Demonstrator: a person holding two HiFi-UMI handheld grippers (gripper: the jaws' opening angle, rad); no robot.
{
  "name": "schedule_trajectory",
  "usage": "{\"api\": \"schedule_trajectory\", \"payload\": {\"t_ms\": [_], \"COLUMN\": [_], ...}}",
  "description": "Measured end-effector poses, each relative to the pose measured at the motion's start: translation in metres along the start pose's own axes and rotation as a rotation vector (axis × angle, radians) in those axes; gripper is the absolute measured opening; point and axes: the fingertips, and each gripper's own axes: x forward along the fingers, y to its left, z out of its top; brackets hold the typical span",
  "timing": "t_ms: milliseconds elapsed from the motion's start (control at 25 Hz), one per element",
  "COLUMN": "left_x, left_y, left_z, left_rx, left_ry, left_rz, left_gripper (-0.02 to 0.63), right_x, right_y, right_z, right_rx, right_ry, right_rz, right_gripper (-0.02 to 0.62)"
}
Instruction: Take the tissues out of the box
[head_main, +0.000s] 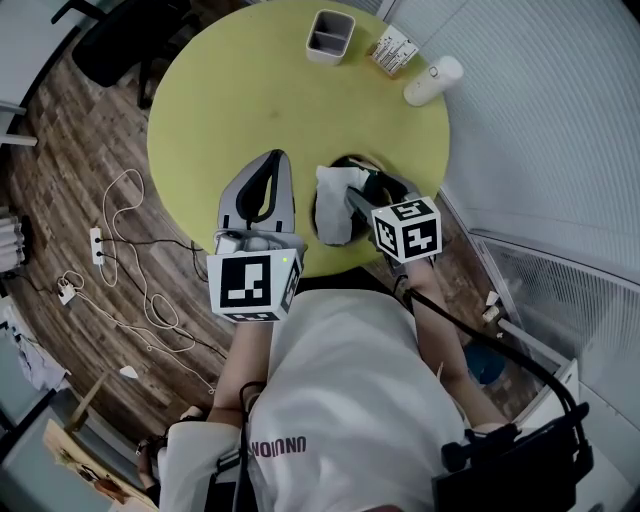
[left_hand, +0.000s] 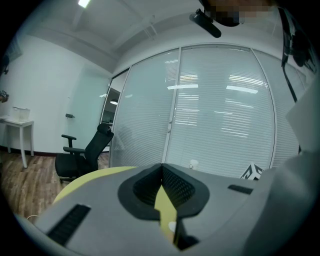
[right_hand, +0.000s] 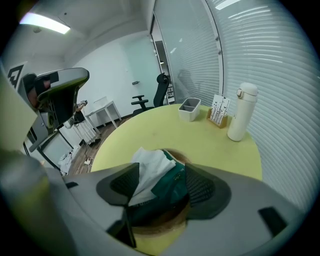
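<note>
On the round yellow-green table (head_main: 230, 90), close to its near edge, stands a dark green tissue box (right_hand: 175, 186) in a brown round holder. A white tissue (right_hand: 150, 167) sticks up out of its top; in the head view the tissue (head_main: 335, 205) shows just beside my right gripper (head_main: 345, 195). The right gripper (right_hand: 164, 186) is open, its jaws wide on either side of the box and tissue, pads not pressing. My left gripper (head_main: 277, 158) rests to the left of the box, shut and empty; its fingertips (left_hand: 162, 167) meet above the table.
At the table's far side stand a grey bin (head_main: 330, 35), a small card holder (head_main: 393, 50) and a white bottle (head_main: 433, 80). A glass wall with blinds runs along the right. An office chair (left_hand: 82, 152) and floor cables (head_main: 130, 250) lie to the left.
</note>
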Motion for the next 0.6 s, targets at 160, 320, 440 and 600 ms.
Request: {"api": "schedule_trajectory", "payload": {"t_ms": [160,320,440,600], "left_x": [0.001,0.000,-0.001,0.001], "left_y": [0.001,0.000,0.000,0.000], "left_z": [-0.001,-0.001,-0.001,-0.003], "left_rx": [-0.003,-0.004,-0.008,-0.010], "left_ry": [0.000,0.003,0.004,0.011], "left_rz": [0.000,0.001,0.000,-0.003], "left_gripper": [0.012,0.012,0.012,0.012], "right_x": [0.002,0.001,0.001,0.003], "right_y": [-0.003,-0.003,-0.002,-0.004], "right_z": [-0.004,-0.008,-0.011,-0.013], "right_rx": [0.010,0.014,0.019,0.029], "right_ry": [0.019,0.028,0.033,0.036], "right_rz": [-0.015,-0.020,-0.020,-0.029], "right_gripper": [0.288,0.288,0.288,0.287]}}
